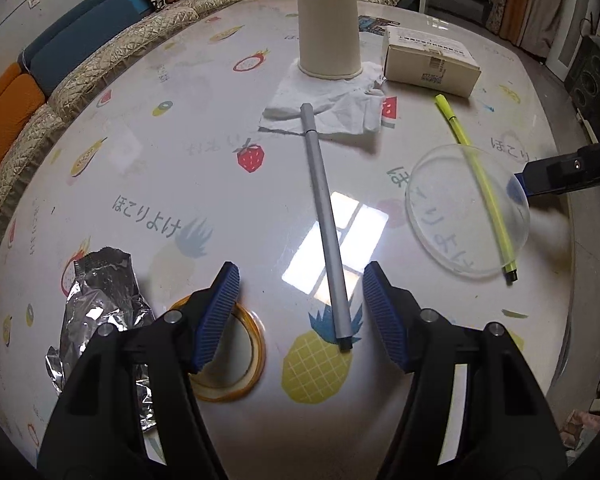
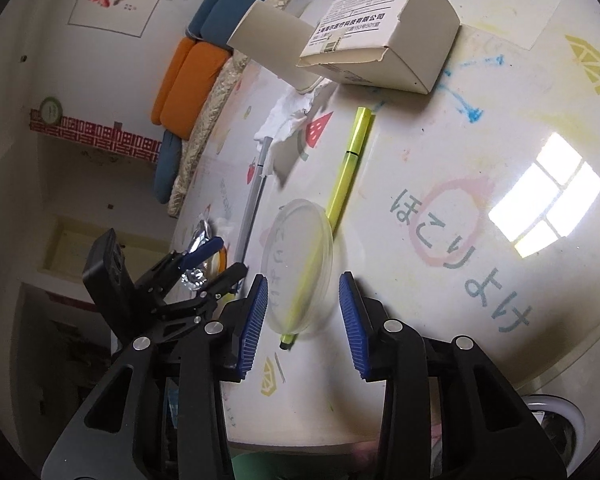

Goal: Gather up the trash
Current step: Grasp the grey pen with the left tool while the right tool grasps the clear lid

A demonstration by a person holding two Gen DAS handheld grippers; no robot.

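My left gripper (image 1: 302, 312) is open above the table, with the lower end of a grey pen (image 1: 324, 216) lying between its fingers, untouched. Crumpled foil (image 1: 100, 312) and a tape roll (image 1: 228, 360) sit by the left finger. An upturned paper cup (image 1: 328, 32) stands on a white tissue (image 1: 328, 108). My right gripper (image 2: 304, 320) is open; a clear round lid (image 2: 298, 268) rests over a yellow pen (image 2: 346, 176) just ahead, between the finger lines, and the pads do not press on it. In the left wrist view the right gripper (image 1: 560, 172) is at the clear lid's (image 1: 468, 212) right rim.
A cardboard box (image 2: 380, 36) lies at the far side beside the cup (image 2: 268, 44). The round table (image 1: 180, 140) has a glossy fruit-print cover. A quilted sofa (image 1: 80, 88) with blue and orange cushions curves around its far left edge. The left gripper (image 2: 224, 258) shows left of the lid.
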